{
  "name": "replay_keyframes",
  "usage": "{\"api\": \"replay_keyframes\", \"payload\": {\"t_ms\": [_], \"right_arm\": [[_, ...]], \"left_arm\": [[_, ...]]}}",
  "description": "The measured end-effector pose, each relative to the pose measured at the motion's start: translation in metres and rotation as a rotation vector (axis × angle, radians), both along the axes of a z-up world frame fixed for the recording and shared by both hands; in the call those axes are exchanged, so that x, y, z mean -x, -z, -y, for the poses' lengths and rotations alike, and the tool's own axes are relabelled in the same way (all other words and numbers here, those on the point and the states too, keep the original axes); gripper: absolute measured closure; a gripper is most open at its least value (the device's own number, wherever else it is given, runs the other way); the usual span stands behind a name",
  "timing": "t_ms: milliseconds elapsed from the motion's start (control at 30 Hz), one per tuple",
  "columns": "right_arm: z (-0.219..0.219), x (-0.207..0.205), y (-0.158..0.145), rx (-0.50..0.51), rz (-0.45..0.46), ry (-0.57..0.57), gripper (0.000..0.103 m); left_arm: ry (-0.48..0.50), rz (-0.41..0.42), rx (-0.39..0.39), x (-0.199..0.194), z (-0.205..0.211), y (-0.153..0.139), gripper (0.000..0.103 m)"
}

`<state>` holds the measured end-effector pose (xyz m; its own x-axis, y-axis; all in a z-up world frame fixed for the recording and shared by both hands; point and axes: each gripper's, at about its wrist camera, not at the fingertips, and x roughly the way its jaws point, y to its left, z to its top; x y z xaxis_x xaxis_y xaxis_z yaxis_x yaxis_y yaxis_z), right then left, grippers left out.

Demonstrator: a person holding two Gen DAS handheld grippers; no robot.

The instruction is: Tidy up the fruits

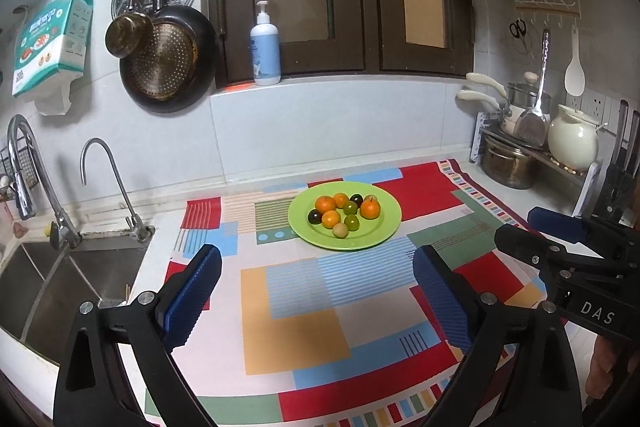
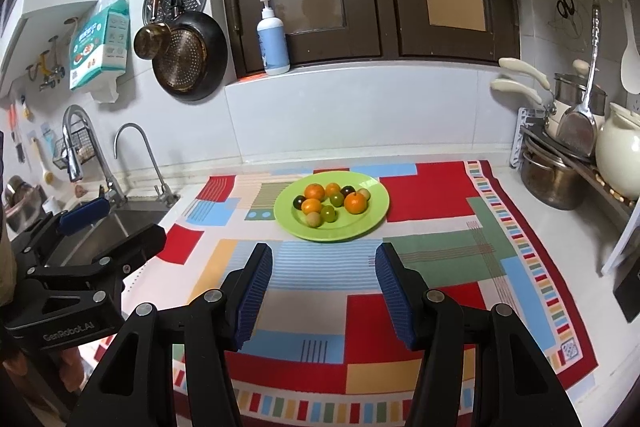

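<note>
A green plate [image 1: 384, 233] [image 2: 372, 211] sits on a colourful patchwork cloth [image 1: 296, 319] [image 2: 432, 259] on the counter. It holds several small fruits: oranges [image 1: 370, 208] [image 2: 355, 203], green ones [image 1: 352, 223] [image 2: 329, 214], dark plums [image 1: 315, 216] [image 2: 298, 202] and a tan one [image 1: 340, 230] [image 2: 313, 220]. My left gripper [image 1: 316, 267] is open and empty, hovering over the cloth in front of the plate. My right gripper [image 2: 323, 263] is open and empty, also just in front of the plate. Each gripper shows at the edge of the other's view.
A sink [image 1: 60, 279] with two taps [image 1: 104, 183] lies to the left. Pots and a cream kettle [image 1: 572, 139] stand on a rack at right. Pans [image 1: 168, 59] hang on the back wall. A soap bottle [image 1: 265, 47] stands on the window ledge.
</note>
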<state>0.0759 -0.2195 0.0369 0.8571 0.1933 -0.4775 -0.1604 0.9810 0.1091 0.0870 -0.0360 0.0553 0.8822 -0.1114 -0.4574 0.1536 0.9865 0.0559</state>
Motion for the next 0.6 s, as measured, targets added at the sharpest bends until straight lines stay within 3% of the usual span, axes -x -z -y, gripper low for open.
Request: {"api": "replay_keyframes", "payload": {"t_ms": [600], "right_arm": [[-0.0003, 0.0058, -0.0033, 0.006, 0.008, 0.006, 0.048]], "left_arm": [[0.01, 0.023, -0.009, 0.0062, -0.0031, -0.0029, 0.002]]}}
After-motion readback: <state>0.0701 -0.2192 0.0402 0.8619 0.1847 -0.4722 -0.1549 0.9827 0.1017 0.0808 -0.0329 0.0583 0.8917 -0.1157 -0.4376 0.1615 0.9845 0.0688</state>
